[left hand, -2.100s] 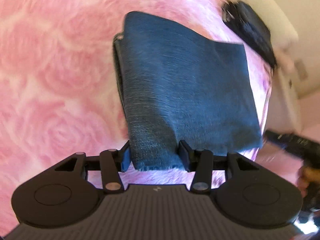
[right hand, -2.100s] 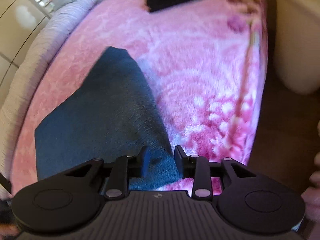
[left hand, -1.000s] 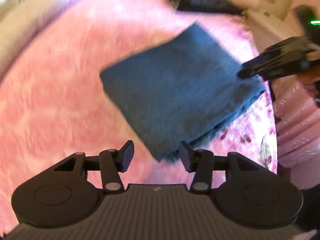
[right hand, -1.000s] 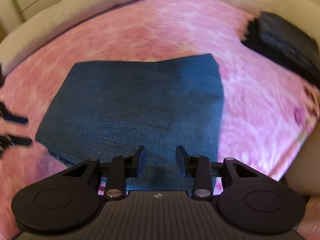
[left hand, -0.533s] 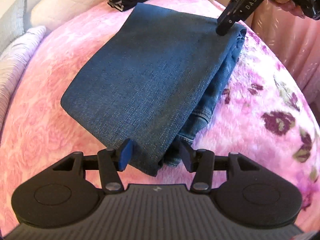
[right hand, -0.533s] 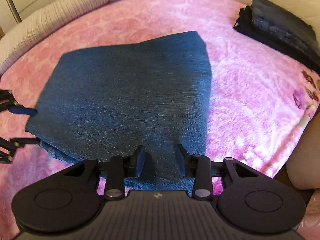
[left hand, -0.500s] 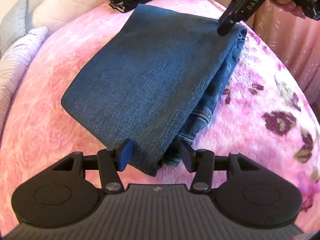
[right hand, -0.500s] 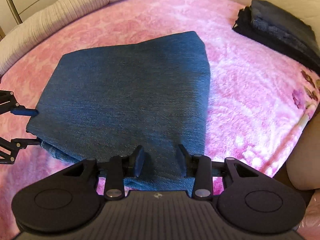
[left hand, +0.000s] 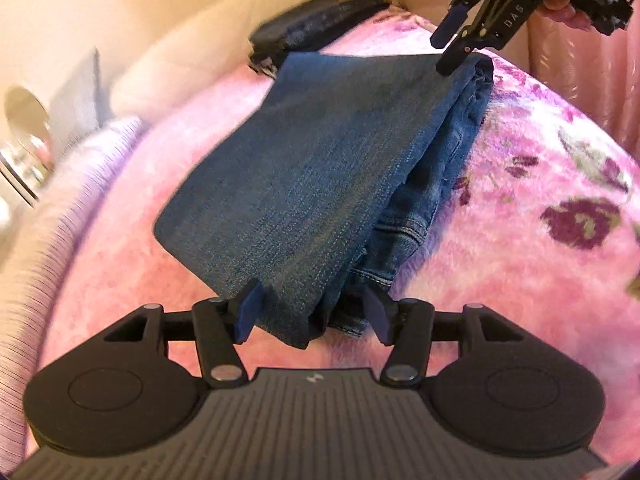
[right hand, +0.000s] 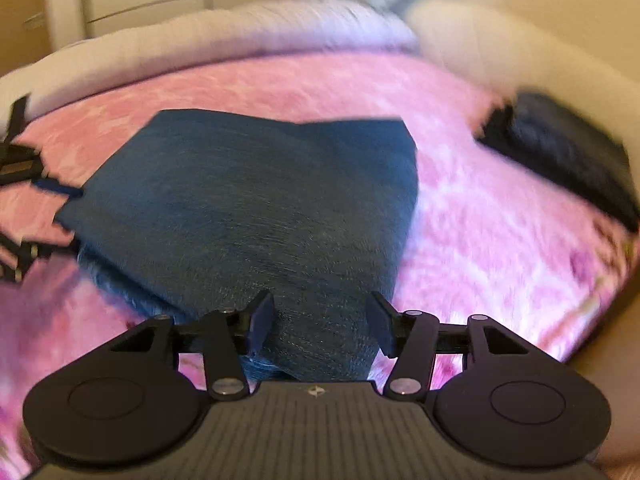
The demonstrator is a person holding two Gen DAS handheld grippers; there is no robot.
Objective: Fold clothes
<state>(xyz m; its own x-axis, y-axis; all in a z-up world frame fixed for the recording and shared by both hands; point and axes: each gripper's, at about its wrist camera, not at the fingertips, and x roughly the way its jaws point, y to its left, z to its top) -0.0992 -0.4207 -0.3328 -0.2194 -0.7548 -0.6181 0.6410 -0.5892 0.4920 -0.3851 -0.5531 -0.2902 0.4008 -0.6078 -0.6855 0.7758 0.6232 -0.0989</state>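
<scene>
A pair of blue jeans (left hand: pixel 320 168), folded into a thick rectangle, lies on the pink floral blanket (left hand: pixel 540 240). My left gripper (left hand: pixel 312 314) is open with its jaws either side of the near corner of the jeans. My right gripper (right hand: pixel 318 326) is open, its jaws spread around the opposite end of the jeans (right hand: pixel 256 208). The right gripper also shows in the left wrist view (left hand: pixel 450 48), its fingers apart at the far corner. The left gripper's fingers (right hand: pixel 24 196) show at the left edge of the right wrist view.
A stack of dark folded clothes (left hand: pixel 312 24) lies at the far edge of the blanket, also in the right wrist view (right hand: pixel 560 152). A striped lilac pillow (left hand: pixel 44 240) and cream cushions (left hand: pixel 200 52) border the bed. A pink curtain (left hand: pixel 580 60) hangs at the right.
Both cameras have tilted up and drawn back slightly. The right gripper's jaws have opened wider around the jeans' end. The jeans lie where they were.
</scene>
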